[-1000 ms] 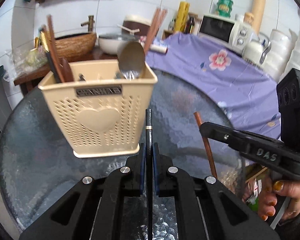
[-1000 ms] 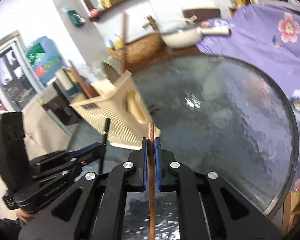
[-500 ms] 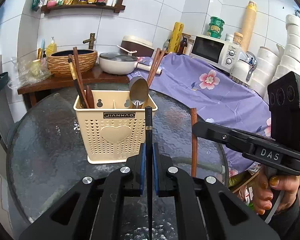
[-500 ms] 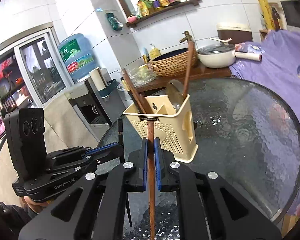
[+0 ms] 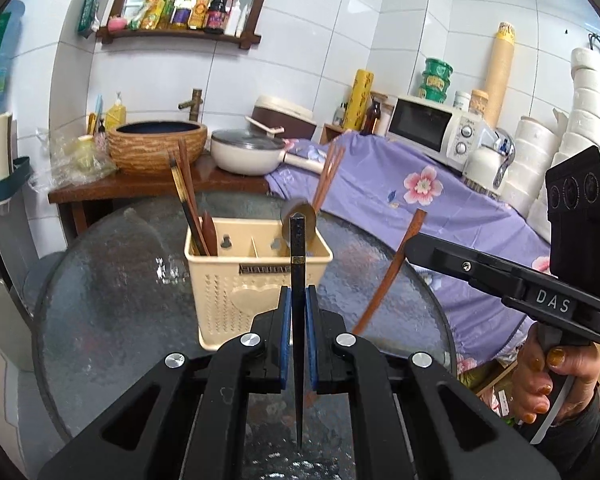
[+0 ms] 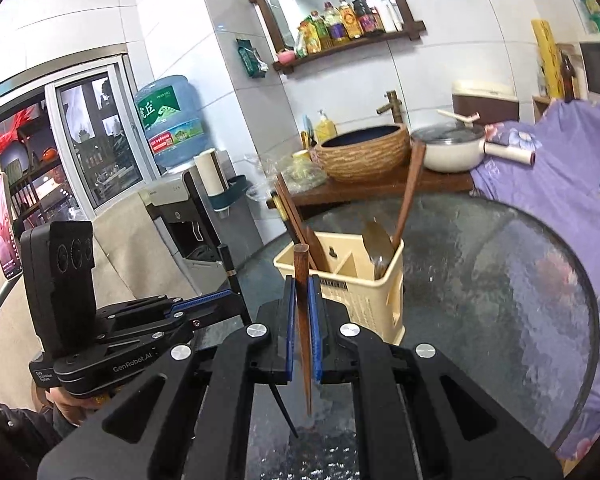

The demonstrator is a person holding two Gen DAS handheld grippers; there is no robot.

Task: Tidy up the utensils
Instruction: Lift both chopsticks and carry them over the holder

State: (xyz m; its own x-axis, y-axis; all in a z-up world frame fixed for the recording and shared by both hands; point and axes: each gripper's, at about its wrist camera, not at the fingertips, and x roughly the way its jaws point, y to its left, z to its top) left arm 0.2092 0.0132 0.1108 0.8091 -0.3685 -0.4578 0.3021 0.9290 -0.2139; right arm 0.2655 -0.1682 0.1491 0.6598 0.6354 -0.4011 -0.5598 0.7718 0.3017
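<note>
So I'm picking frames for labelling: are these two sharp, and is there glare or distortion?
Left wrist view: sharp, the black chopstick crisp; strong fisheye bends the wall tiles, and the glass table shows small glints. Right wrist view: equally sharp on the brown chopstick; dark vignette corners, mild sheen on the glass.

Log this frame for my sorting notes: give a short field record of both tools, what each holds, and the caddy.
left tool: shut on black chopstick, held upright
right tool: shut on brown chopstick, held upright
caddy: cream, perforated, standing on glass table
caddy contents: chopsticks at both ends, metal spoon
held chopsticks: not yet in caddy
</note>
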